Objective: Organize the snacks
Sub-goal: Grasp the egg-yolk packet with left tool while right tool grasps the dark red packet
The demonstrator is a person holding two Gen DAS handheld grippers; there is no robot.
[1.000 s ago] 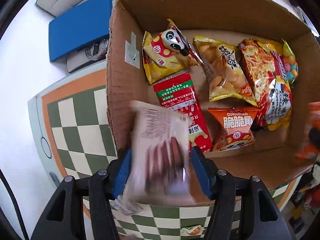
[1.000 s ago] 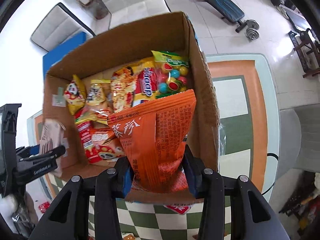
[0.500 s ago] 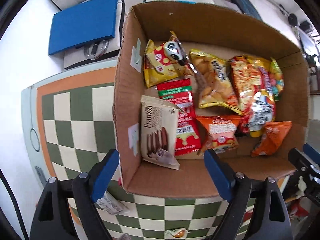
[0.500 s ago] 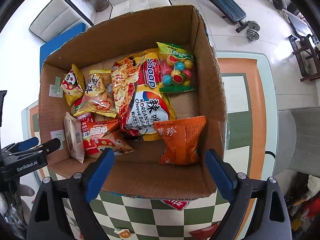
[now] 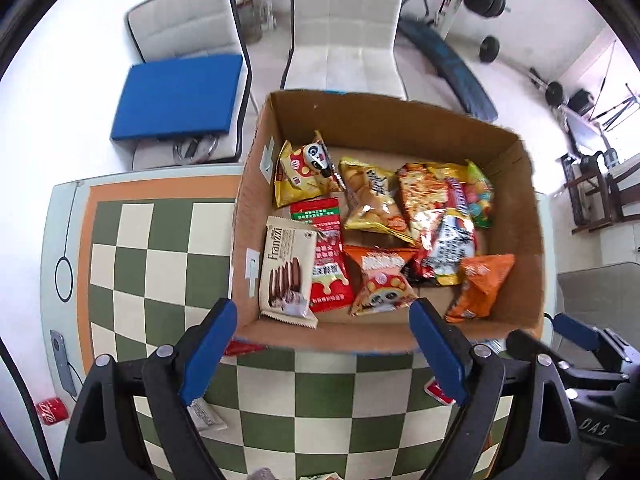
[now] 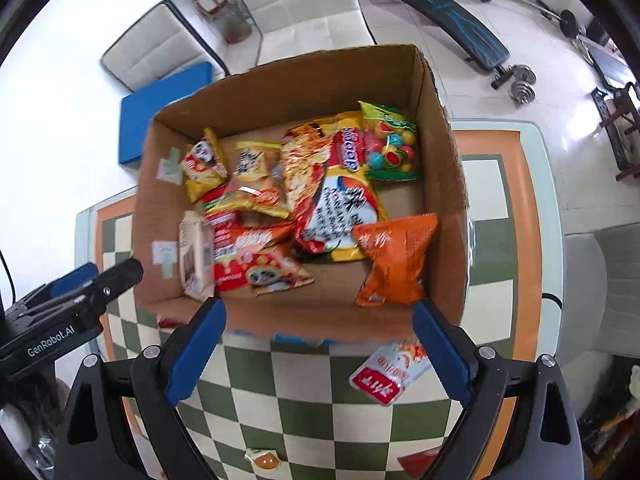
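Observation:
An open cardboard box [image 5: 532, 240] on the checkered table holds several snack bags. A beige Franzzi biscuit pack [image 5: 286, 272] lies at its near left, against the wall. An orange packet [image 5: 480, 288] lies at its near right. My left gripper [image 5: 322, 320] hovers open above the box's near edge, with nothing between its blue pads. In the right wrist view the right gripper [image 6: 320, 312] is also open and empty over the near wall of the box [image 6: 448, 184], with the orange packet [image 6: 394, 260] just beyond it. The biscuit pack [image 6: 196, 256] is blurred there.
Loose snacks lie on the table [image 6: 496, 184] in front of the box: a red-and-white packet [image 6: 384, 376], a small sachet [image 6: 262, 458] and a white sachet [image 5: 206, 416]. White chairs and a blue cushion [image 5: 176, 96] stand behind. A red can [image 5: 50, 410] lies on the floor.
Both grippers let go: the biscuit pack and the orange packet now lie inside the box. Both sets of jaws opened wide, and both grippers rose and drew back toward the box's near edge.

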